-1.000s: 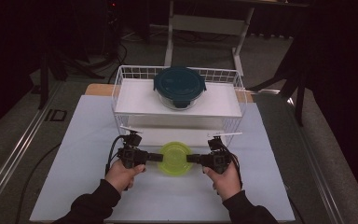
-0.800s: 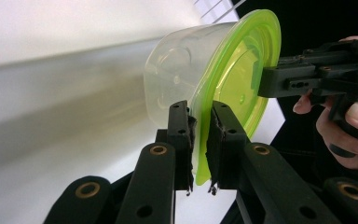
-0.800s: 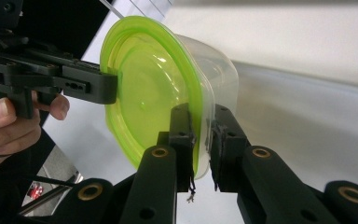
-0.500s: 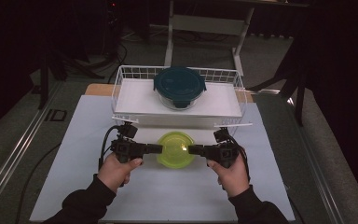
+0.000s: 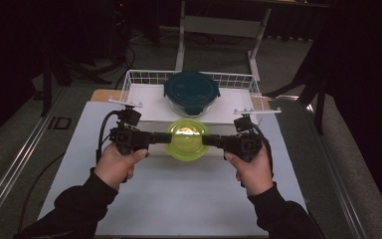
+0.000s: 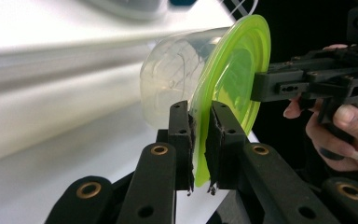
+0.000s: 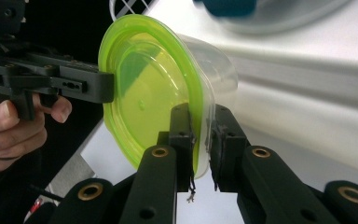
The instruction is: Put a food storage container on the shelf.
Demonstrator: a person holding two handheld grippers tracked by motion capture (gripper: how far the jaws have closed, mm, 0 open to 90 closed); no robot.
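A clear plastic container with a yellow-green lid (image 5: pixel 185 138) is held off the table (image 5: pixel 179 199) between the two grippers, just in front of the white wire basket (image 5: pixel 129 87). The left gripper (image 5: pixel 166 139) is seen at the container's left side, the right gripper (image 5: pixel 205 141) at its right, each held in a hand, with both arms entering from the bottom of the high view. In the left gripper view the jaws are closed on the rim of the lid (image 6: pixel 228 84), the thin green edge pinched between the two black pads, and the clear tub (image 6: pixel 177 79) is seen on the far side of the lid. In the right gripper view the jaws are likewise clamped on the lid's edge (image 7: pixel 144 93), with the tub's rim caught between them as well. The opposite gripper is noted in each gripper view, gripping the rim on the far side. Inside the basket, behind the held container, a round glass dish with a dark teal lid (image 5: pixel 191 91) is seen resting on the basket floor. The table is covered by a white sheet; the surroundings are dark
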